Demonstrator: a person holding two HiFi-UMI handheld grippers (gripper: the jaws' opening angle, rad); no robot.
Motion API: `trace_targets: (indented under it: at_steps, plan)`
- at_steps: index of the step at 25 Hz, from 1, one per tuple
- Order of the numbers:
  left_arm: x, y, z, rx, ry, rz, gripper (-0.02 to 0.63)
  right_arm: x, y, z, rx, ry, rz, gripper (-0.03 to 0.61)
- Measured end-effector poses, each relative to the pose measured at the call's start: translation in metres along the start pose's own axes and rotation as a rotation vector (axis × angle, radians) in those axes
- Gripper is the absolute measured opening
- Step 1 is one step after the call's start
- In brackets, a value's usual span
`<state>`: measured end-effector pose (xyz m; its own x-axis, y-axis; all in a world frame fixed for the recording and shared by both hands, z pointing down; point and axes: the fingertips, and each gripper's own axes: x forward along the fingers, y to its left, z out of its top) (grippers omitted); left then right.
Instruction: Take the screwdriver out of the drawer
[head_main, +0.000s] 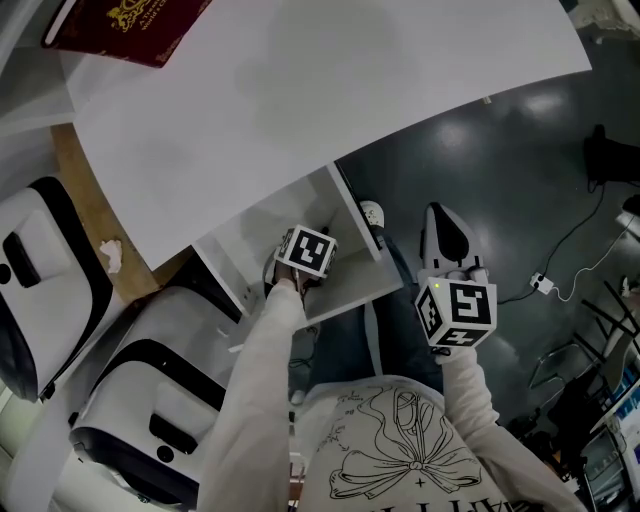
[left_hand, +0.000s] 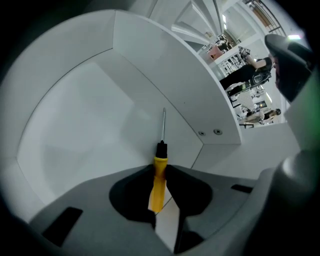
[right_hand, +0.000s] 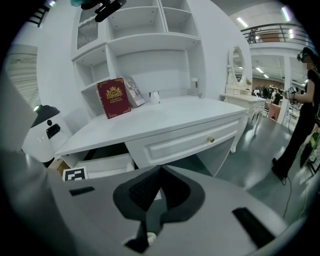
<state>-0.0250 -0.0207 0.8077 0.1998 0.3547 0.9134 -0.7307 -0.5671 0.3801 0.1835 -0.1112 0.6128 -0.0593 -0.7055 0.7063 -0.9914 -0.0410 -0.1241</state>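
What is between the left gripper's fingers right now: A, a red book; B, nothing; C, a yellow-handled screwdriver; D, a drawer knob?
C: the left gripper view shows the left gripper with its fingers closed on the yellow handle of the screwdriver, inside the white drawer.

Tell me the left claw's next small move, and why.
Probably lift straight up: the left claw looks closed on the screwdriver by its yellow handle, and the shaft lies low in the drawer.
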Motion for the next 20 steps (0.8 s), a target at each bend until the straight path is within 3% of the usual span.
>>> trace_targets:
  at_steps: [9,20]
  plan:
    - [-0.030,0.001,-0.001,0.076,-0.065,0.029,0.074,-0.004,0.010,0.016,-0.017,-0.021,0.011,0.003]
    - [-0.126,-0.014,0.024,0.080,-0.312,0.058,0.072,-0.028,0.039,0.074,-0.078,-0.122,0.049,0.003]
